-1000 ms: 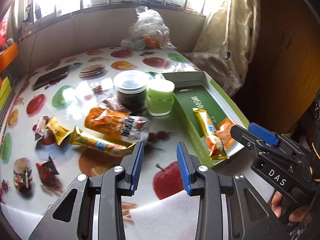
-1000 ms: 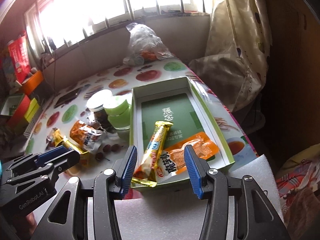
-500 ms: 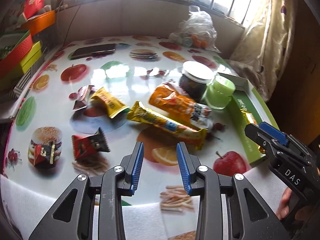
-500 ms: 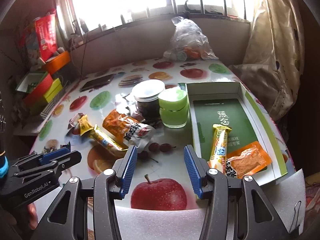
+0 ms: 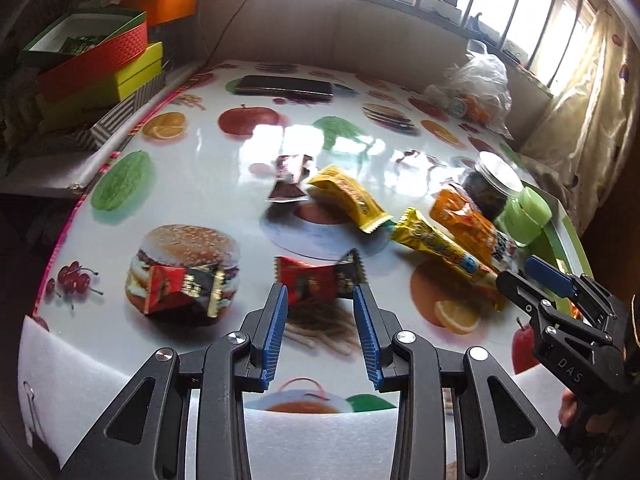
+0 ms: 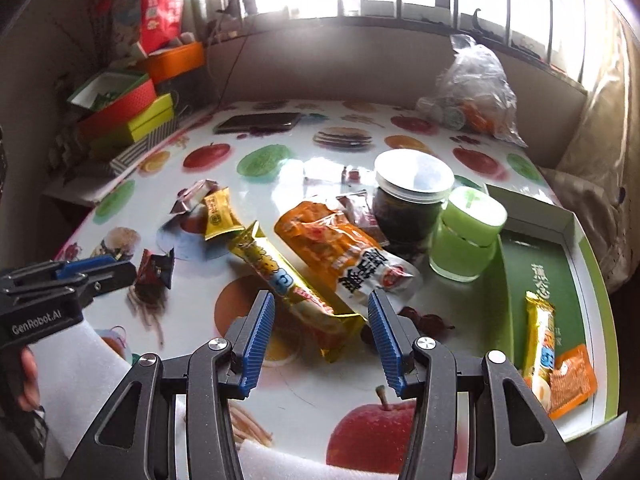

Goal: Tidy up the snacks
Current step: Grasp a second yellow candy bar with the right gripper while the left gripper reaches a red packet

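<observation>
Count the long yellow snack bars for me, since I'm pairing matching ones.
2. One long yellow snack bar lies on the fruit-print table beside the orange packet; the other yellow bar lies in the green-and-white box. Others may be hidden.
</observation>
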`<act>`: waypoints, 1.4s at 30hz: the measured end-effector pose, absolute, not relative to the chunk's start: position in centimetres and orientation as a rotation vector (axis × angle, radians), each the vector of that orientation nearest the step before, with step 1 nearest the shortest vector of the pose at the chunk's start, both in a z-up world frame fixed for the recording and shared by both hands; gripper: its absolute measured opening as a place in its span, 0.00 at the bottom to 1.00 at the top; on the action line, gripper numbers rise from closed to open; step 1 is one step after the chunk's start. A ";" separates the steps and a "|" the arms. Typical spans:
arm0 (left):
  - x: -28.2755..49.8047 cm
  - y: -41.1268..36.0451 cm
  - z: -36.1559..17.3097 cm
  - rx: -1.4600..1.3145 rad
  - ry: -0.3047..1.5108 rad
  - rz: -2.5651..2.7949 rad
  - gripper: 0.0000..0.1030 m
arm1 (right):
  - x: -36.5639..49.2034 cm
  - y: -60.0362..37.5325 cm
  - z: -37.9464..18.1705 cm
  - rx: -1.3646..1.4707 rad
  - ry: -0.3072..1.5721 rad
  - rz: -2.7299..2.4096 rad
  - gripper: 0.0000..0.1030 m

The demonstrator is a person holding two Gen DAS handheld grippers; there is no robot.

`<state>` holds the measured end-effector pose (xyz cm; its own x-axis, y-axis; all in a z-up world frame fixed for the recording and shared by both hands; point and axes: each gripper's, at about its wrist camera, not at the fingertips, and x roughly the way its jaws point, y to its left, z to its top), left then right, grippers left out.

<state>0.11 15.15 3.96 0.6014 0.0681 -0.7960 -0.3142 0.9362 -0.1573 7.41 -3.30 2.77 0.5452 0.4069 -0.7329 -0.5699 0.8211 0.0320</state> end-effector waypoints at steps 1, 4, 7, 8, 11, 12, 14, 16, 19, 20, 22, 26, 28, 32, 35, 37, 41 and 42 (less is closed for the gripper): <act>-0.1 15.9 3.9 -0.302 0.901 0.244 0.35 | 7.5 -2.9 2.5 -0.233 0.810 0.588 0.47; -0.7 17.9 3.5 -0.321 0.903 0.282 0.47 | 8.0 -1.6 1.8 -0.270 0.814 0.605 0.47; -1.1 19.4 3.2 -0.337 0.899 0.300 0.49 | 8.4 -0.7 1.2 -0.300 0.826 0.606 0.47; -1.2 19.7 3.0 -0.338 0.902 0.303 0.49 | 8.5 -0.6 1.0 -0.303 0.831 0.607 0.47; -1.2 20.5 2.5 -0.331 0.913 0.321 0.49 | 8.8 -0.3 0.6 -0.307 0.841 0.613 0.47; -1.2 20.7 2.3 -0.327 0.922 0.321 0.49 | 8.9 -0.3 0.4 -0.310 0.845 0.612 0.47; -0.9 21.0 1.8 -0.318 0.943 0.332 0.49 | 9.1 -0.1 0.2 -0.314 0.852 0.613 0.47; -0.9 21.4 1.5 -0.329 0.947 0.351 0.49 | 9.1 0.1 0.0 -0.316 0.855 0.616 0.47; -0.7 21.8 1.0 -0.337 0.951 0.368 0.49 | 9.2 0.5 -0.2 -0.327 0.856 0.611 0.47; -0.6 22.0 0.8 -0.333 0.957 0.375 0.49 | 9.1 0.5 -0.3 -0.330 0.859 0.612 0.47; -0.5 22.4 0.6 -0.343 0.958 0.378 0.49 | 9.2 0.6 -0.4 -0.333 0.863 0.608 0.45; -0.3 22.7 0.4 -0.352 0.954 0.381 0.49 | 9.3 0.6 -0.4 -0.334 0.865 0.597 0.31; -0.1 22.8 0.5 -0.354 0.953 0.382 0.49 | 9.3 0.6 -0.4 -0.331 0.866 0.599 0.29; 0.0 22.5 0.5 -0.349 0.944 0.385 0.49 | 9.0 0.6 -0.4 -0.330 0.860 0.605 0.23; 0.0 22.3 0.5 -0.349 0.940 0.376 0.45 | 9.0 0.5 -0.3 -0.323 0.858 0.606 0.21; 0.0 22.2 0.7 -0.344 0.932 0.370 0.40 | 8.9 0.3 -0.2 -0.313 0.859 0.605 0.21; 0.1 21.8 1.1 -0.337 0.920 0.350 0.29 | 8.8 0.0 0.0 -0.290 0.855 0.612 0.21; 0.0 21.7 1.1 -0.336 0.918 0.348 0.28 | 8.8 0.0 0.1 -0.287 0.855 0.614 0.21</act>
<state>0.04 21.66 1.13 0.5595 0.1482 -0.8154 -0.4300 0.8930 -0.1327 8.76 -0.04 0.07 0.4985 0.3884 -0.7750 -0.6102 0.7923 0.0045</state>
